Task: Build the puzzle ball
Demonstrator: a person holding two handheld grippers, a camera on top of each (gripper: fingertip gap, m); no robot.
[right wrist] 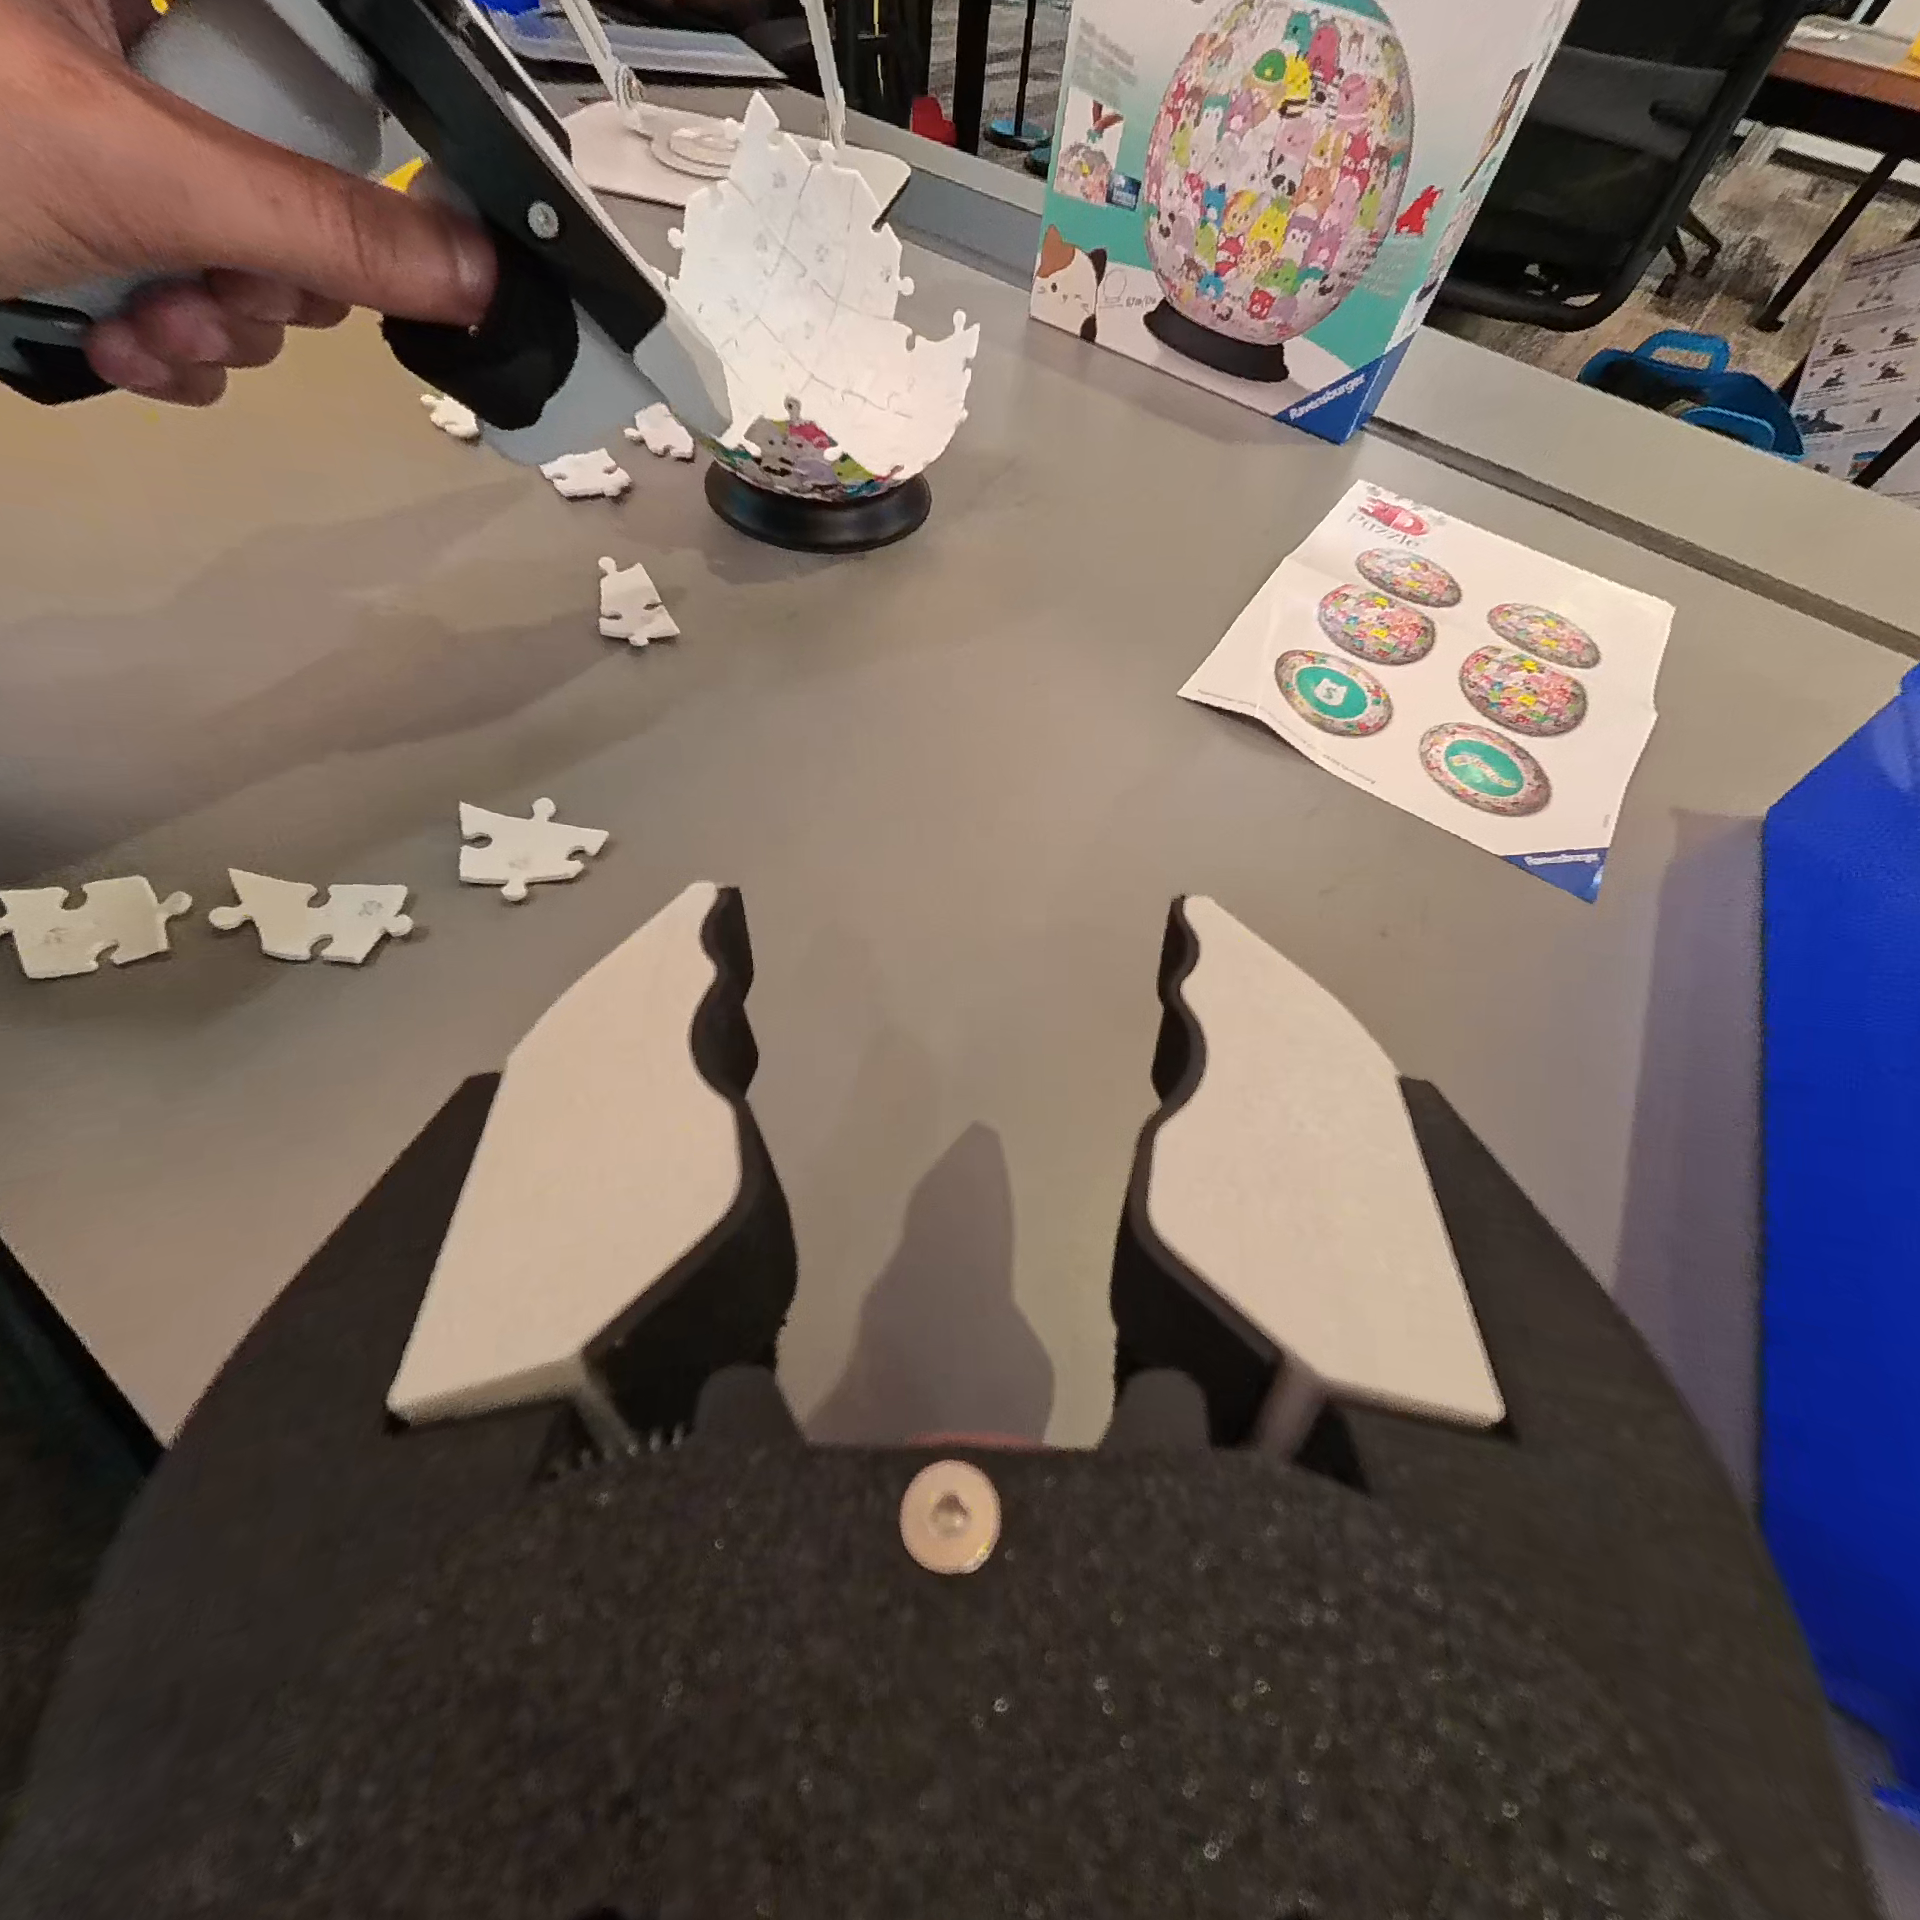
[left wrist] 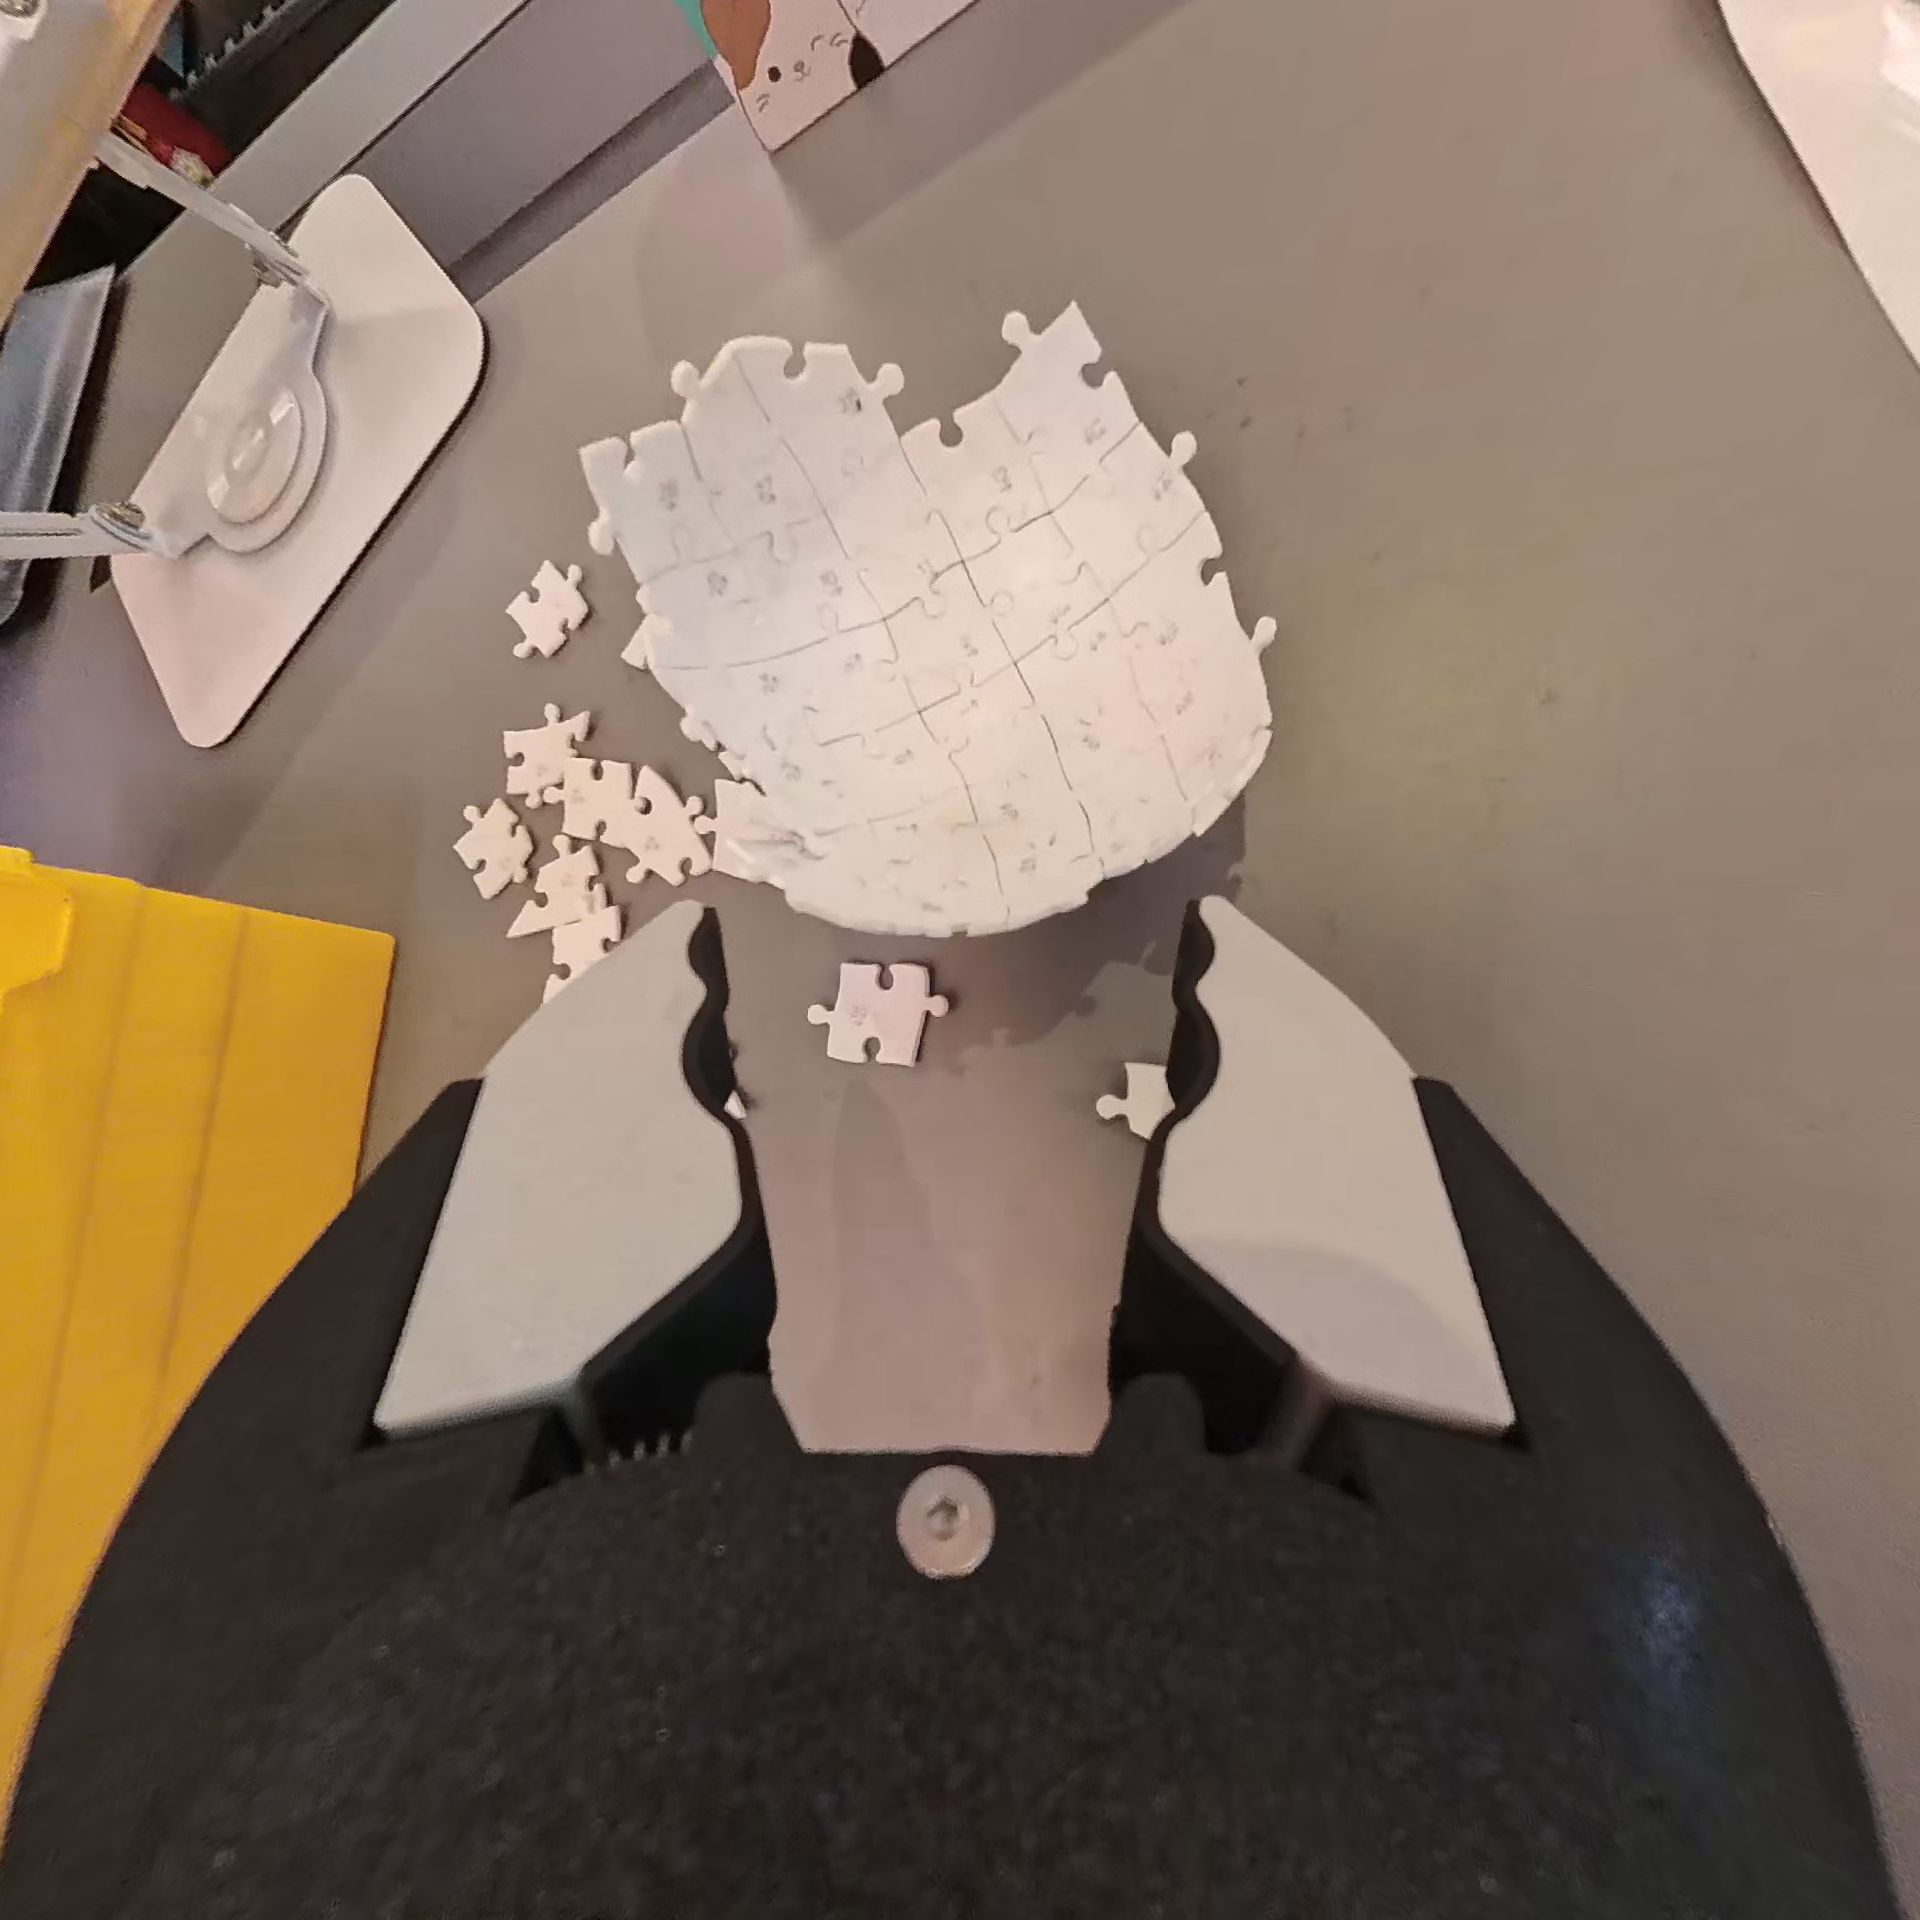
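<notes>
Left gripper (left wrist: 945, 1023) hovering, jaws released, loose piece (left wrist: 878, 1013) lying between them, half-built shell (left wrist: 935, 644) at 12 o'clock; right gripper (right wrist: 951, 997) idling, jaws released and empty; advise pinching piece by its edges, flat to bench (left wrist: 1558, 727).

The left tool (left wrist: 945, 997) points down with its two fingers wide apart and holds nothing. A hand (right wrist: 197, 239) grips its handle. The right tool (right wrist: 951, 977) is wide apart too, holding nothing.

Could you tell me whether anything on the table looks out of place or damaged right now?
Nothing looks damaged. The half-built shell sits on its black stand, rim jagged because it is unfinished. Loose pieces lie scattered white side up, as expected mid-build.
</notes>
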